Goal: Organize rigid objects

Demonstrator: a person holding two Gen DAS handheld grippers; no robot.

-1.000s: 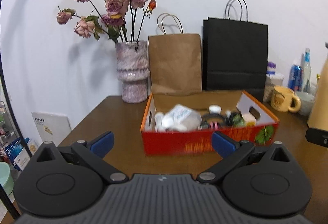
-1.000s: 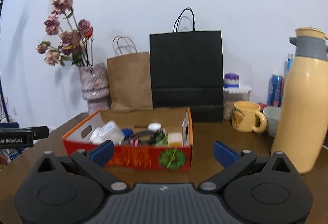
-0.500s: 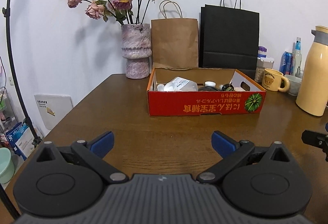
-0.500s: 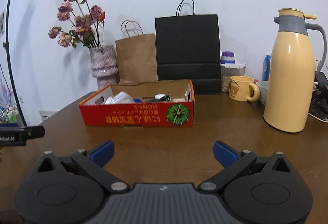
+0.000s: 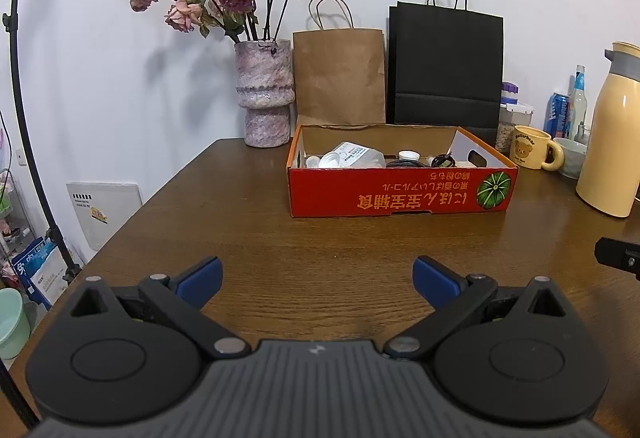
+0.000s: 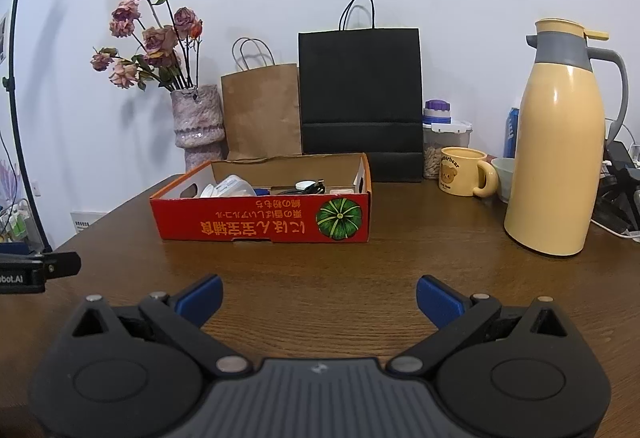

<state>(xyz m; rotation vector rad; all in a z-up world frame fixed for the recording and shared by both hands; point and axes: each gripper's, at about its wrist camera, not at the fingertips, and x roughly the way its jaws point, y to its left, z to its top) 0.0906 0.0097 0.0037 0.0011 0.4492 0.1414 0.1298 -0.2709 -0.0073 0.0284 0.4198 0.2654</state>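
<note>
A red cardboard box (image 5: 400,193) with a pumpkin picture stands on the brown wooden table (image 5: 304,246). It holds a clear plastic bottle (image 5: 352,153), a white cap (image 5: 409,155), black cable and other small items, mostly hidden by its wall. The box also shows in the right wrist view (image 6: 260,220). My left gripper (image 5: 316,280) is open and empty, low over the table, well in front of the box. My right gripper (image 6: 319,298) is open and empty, also in front of the box.
Behind the box stand a vase of dried roses (image 5: 264,93), a brown paper bag (image 5: 338,77) and a black paper bag (image 5: 446,69). To the right are a yellow mug (image 6: 464,171), a tall yellow thermos (image 6: 560,141), a bowl, a jar and cans.
Both grippers have pulled back from the box, which now looks smaller and farther. More bare table lies between the fingers and the box. Both stay open and empty.
</note>
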